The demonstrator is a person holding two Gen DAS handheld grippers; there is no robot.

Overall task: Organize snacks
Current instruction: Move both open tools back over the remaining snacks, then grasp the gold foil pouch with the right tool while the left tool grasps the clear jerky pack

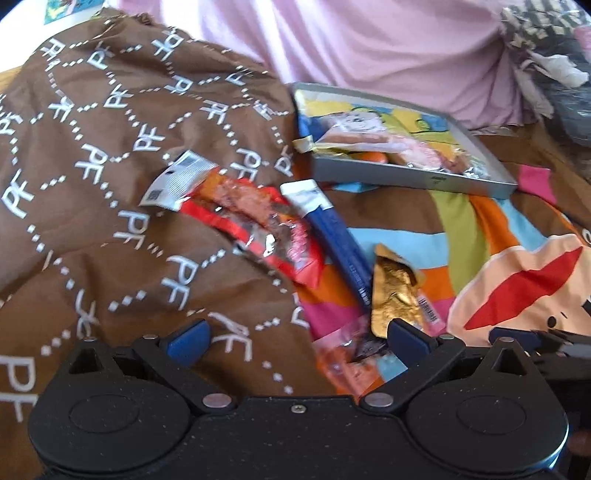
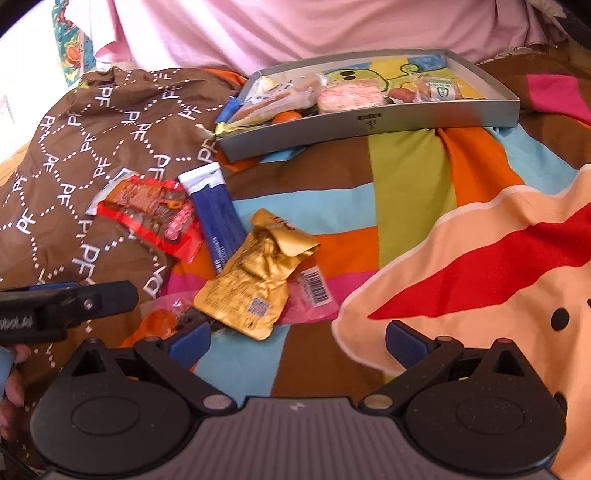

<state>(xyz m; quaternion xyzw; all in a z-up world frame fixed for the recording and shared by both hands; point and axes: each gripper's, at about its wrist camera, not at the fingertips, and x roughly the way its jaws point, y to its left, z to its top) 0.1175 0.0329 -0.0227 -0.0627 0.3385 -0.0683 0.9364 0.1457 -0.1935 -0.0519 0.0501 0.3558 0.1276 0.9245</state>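
Note:
Loose snacks lie on a colourful bedspread: a red packet (image 1: 255, 218) (image 2: 147, 216), a blue stick pack (image 1: 332, 236) (image 2: 218, 218), a crumpled gold pouch (image 1: 395, 295) (image 2: 255, 284) and a pink-orange wrapper (image 1: 351, 354) (image 2: 310, 295) under it. A grey tray (image 1: 413, 177) (image 2: 369, 122) holding several snacks sits farther back. My left gripper (image 1: 297, 338) is open just in front of the gold pouch and the pink-orange wrapper. My right gripper (image 2: 297, 338) is open over the bedspread, right of the gold pouch. The left gripper's finger (image 2: 74, 299) shows at the right wrist view's left edge.
A brown cloth printed with white letters (image 1: 110, 147) (image 2: 92, 147) is bunched on the left. Pink fabric (image 1: 369, 44) (image 2: 295, 33) rises behind the tray. A dark patterned bundle (image 1: 546, 55) lies at the far right. A hand (image 2: 11, 387) grips the left tool.

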